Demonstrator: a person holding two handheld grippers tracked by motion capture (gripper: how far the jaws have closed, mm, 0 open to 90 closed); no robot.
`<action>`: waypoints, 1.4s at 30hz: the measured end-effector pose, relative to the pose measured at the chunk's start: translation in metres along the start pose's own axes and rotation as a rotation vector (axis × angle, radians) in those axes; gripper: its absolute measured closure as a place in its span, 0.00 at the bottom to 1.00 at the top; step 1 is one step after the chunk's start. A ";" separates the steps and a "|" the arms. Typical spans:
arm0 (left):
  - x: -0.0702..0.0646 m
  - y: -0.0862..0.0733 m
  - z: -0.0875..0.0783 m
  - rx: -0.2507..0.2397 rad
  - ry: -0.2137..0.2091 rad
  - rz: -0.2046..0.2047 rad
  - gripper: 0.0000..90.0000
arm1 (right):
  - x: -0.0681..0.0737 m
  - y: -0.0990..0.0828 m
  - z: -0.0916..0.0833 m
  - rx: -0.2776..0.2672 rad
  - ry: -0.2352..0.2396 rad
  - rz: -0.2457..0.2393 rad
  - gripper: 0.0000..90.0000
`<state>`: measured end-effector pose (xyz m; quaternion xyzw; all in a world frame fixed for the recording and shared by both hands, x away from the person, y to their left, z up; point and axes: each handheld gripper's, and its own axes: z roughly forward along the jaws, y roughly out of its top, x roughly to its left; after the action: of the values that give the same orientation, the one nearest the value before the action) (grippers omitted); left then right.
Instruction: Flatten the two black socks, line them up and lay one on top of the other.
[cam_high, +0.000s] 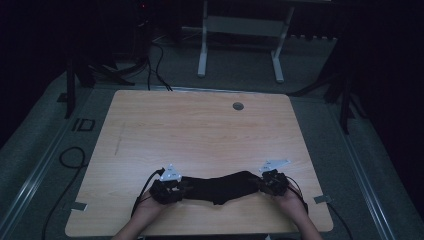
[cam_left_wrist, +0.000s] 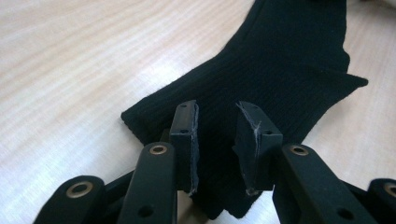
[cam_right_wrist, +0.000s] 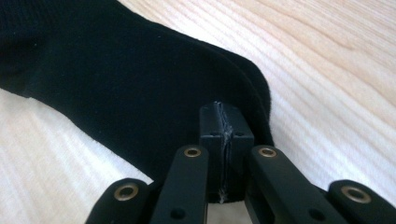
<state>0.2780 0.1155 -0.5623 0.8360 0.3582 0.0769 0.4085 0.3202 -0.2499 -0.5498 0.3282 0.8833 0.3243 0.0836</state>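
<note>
Black ribbed knit, a sock (cam_high: 220, 187), lies stretched across the near edge of the wooden table (cam_high: 200, 125), spanning the space between the person's two hands. It looks light and limp, the sort of thing that sags and folds wherever it isn't supported, so I'd judge the ends are the right places to hold: the cuff at one side, the toe at the other, pinching through both layers so the fabric can't slide out.

From the high view, the left gripper (cam_high: 167, 190) and right gripper (cam_high: 272, 184) sit at opposite ends of the dark strip, but the jaws themselves are lost against the cloth. The left gripper view settles that side: its two pads (cam_left_wrist: 187, 140) stand partly apart over the sock's (cam_left_wrist: 280, 70) open cuff end, fabric lying between and beneath them, and they do not look to be pressing it. The right gripper view shows the other pair (cam_right_wrist: 226, 154) closed tight together, with the rounded toe edge of the sock (cam_right_wrist: 116, 79) pinched in them.
</note>
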 end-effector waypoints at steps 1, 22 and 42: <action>0.007 0.004 0.003 -0.010 0.005 -0.016 0.77 | -0.001 0.002 0.001 -0.001 0.001 0.003 0.98; 0.040 0.024 0.019 -0.034 0.027 -0.034 0.69 | -0.035 0.032 0.022 -0.020 -0.012 0.055 0.95; 0.025 0.032 -0.013 -0.222 0.039 -0.020 0.12 | -0.022 0.049 -0.005 -0.190 0.033 0.029 0.19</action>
<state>0.3083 0.1268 -0.5342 0.7801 0.3639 0.1284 0.4924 0.3611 -0.2378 -0.5168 0.3262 0.8448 0.4133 0.0950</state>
